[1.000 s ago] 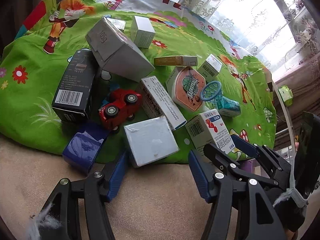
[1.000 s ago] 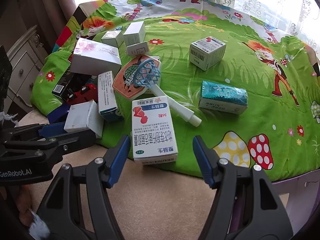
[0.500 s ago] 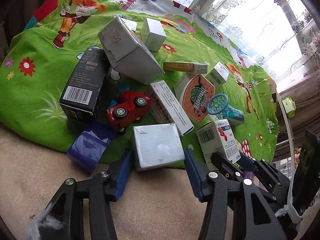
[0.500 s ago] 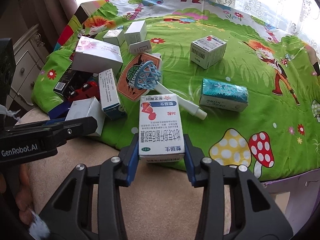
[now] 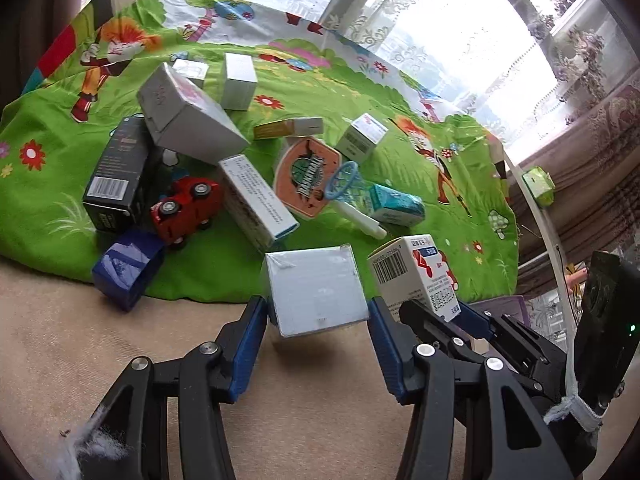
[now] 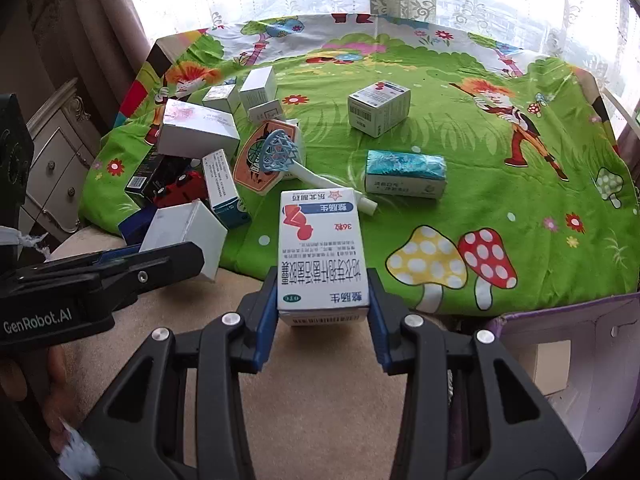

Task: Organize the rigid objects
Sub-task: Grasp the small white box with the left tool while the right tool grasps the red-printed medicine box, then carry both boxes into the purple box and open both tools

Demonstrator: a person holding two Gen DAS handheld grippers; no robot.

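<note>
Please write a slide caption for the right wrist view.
Right gripper clamps a white medicine box above the green cartoon cloth.

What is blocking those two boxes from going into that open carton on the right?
Nothing visible. The right gripper holds the medicine box clear of the cloth, the left gripper holds the white box, and only bare beige surface lies before the carton.
</note>
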